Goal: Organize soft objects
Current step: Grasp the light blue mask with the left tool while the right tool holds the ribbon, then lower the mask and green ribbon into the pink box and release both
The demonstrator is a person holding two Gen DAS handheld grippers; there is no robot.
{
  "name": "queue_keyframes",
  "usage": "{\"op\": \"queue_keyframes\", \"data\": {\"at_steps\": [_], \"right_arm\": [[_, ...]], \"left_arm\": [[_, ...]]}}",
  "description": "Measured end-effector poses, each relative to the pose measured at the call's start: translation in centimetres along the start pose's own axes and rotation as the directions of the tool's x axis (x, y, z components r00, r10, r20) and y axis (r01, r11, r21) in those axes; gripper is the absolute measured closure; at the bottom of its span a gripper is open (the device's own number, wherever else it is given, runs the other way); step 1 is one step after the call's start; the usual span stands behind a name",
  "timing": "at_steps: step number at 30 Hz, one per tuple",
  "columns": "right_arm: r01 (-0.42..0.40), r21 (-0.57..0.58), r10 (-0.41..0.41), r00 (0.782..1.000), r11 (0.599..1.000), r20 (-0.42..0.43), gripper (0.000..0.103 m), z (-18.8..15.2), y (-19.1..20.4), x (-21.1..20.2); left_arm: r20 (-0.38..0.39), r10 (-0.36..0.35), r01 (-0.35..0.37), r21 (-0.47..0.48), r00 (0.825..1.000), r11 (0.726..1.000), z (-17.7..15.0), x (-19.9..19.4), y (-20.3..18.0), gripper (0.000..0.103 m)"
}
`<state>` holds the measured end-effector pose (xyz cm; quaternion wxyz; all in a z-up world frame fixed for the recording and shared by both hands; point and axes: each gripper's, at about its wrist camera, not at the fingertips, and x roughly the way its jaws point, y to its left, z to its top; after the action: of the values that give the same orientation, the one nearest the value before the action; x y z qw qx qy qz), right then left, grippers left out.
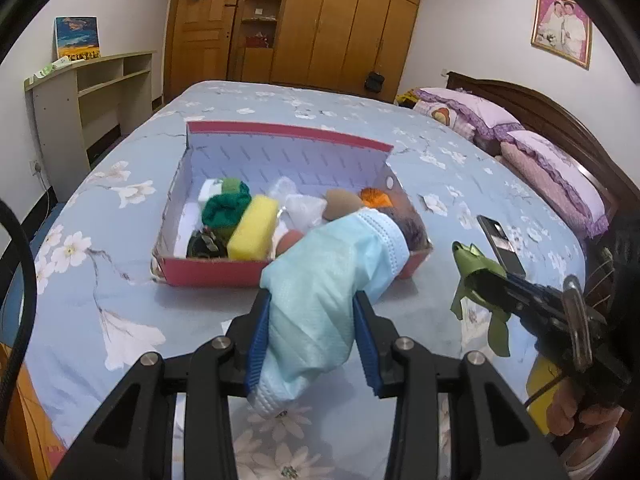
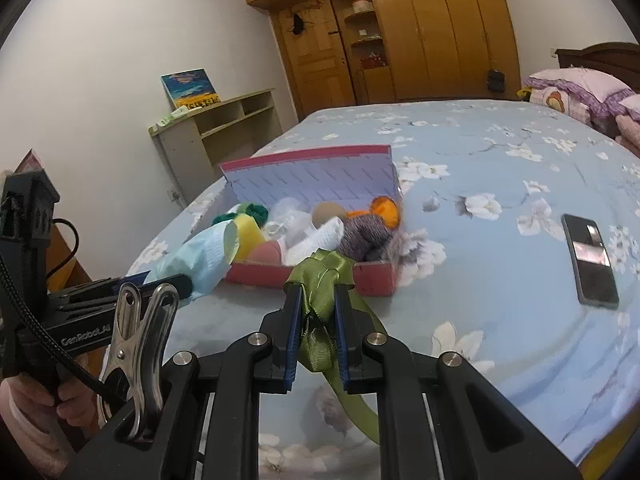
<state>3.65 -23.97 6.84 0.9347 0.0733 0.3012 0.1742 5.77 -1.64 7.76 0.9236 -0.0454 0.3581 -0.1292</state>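
Note:
A red cardboard box (image 1: 208, 272) with an open lid sits on the bed and holds soft items: a yellow sponge (image 1: 253, 233), green yarn (image 1: 224, 208), orange yarn (image 2: 386, 209) and grey yarn (image 2: 366, 236). My left gripper (image 1: 312, 304) is shut on a light blue face mask (image 1: 324, 272), held just before the box's front wall. It also shows in the right wrist view (image 2: 196, 260). My right gripper (image 2: 318, 294) is shut on a green satin ribbon (image 2: 320, 296), held near the box's front right corner. The ribbon also shows in the left wrist view (image 1: 476, 276).
A black phone (image 2: 591, 265) lies on the blue floral bedspread (image 2: 500, 320) right of the box. Pink pillows (image 1: 552, 176) lie at the headboard. A shelf unit (image 1: 92, 96) stands left of the bed, wooden wardrobes (image 1: 320, 24) behind.

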Motion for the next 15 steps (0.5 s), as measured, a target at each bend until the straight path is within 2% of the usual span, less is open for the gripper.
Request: {"op": "queue_keyframes", "data": {"at_steps": [15], "right_arm": [[-0.027, -0.056, 0.028, 1.000, 0.998, 0.008, 0.088, 3.5, 1.2, 1.5]], "left_arm": [[0.030, 0.027, -0.026, -0.037, 0.999, 0.999, 3.0, 0.6, 2.4, 0.062]]}}
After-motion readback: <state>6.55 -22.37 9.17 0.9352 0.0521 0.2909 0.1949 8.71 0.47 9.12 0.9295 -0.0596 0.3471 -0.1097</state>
